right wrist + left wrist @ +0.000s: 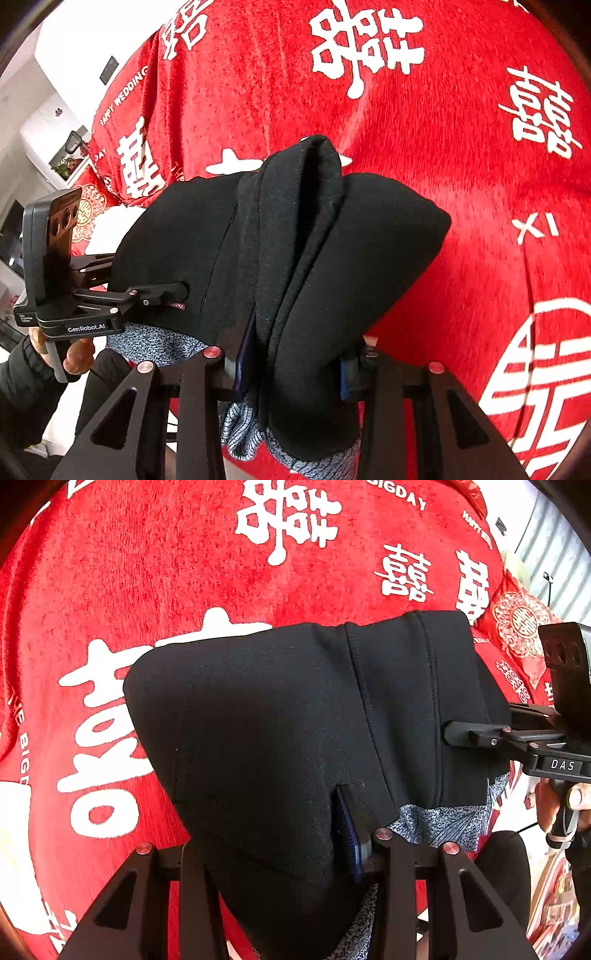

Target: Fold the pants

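Observation:
The black pants [280,716] with a grey speckled lining [439,823] hang folded in the air above the red blanket. My left gripper [295,834] is shut on one end of the fabric, which drapes over its fingers. My right gripper [295,354] is shut on the other end, a thick bunched fold of the pants [306,258]. In the left wrist view the right gripper [461,734] enters from the right, clamped on the pants' edge. In the right wrist view the left gripper [177,290] enters from the left, also clamped on the cloth.
A red blanket [184,572] with white characters covers the bed below and also shows in the right wrist view [461,184]. A red patterned pillow [517,620] lies at the far right. White furniture [48,122] stands beyond the bed's left side.

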The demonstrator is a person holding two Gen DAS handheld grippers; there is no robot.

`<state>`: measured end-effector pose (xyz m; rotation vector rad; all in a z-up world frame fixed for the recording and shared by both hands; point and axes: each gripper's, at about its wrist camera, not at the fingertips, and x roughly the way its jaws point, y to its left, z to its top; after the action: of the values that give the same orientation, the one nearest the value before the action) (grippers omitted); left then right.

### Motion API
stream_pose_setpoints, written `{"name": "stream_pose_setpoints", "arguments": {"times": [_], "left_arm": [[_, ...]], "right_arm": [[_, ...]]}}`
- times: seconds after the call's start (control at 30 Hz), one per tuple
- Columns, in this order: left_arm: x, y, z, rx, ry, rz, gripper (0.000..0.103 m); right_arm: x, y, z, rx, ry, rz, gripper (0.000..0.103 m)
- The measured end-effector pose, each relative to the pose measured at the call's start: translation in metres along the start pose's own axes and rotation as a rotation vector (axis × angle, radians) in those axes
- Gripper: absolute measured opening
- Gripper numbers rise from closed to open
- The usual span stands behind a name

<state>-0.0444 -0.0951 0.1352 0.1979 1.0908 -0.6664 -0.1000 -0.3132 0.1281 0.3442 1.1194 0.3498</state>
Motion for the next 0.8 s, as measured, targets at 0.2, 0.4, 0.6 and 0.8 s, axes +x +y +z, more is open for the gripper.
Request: {"name": "stream_pose_setpoints", "arguments": {"times": [0.2, 0.4, 0.6, 0.8], "left_arm": [[0.022, 0.009, 0.018, -0.016, 0.036, 0.006, 0.043], [0.043, 0.019, 0.030, -0.031, 0.072, 0.003, 0.043], [0.067, 0.032, 0.035, -0.058, 0.116, -0.007, 0.043], [0.078, 0.043, 0.032, -0.072, 0.120, -0.031, 0.045]], "right_arm": [[0.019, -0.015, 0.019, 0.015, 0.031, -0.010, 0.039], [0.040, -0.032, 0.033, 0.042, 0.072, -0.006, 0.039], [0.061, -0.052, 0.041, 0.082, 0.118, 0.002, 0.039], [0.077, -0.073, 0.043, 0.130, 0.142, 0.005, 0.043]]}}
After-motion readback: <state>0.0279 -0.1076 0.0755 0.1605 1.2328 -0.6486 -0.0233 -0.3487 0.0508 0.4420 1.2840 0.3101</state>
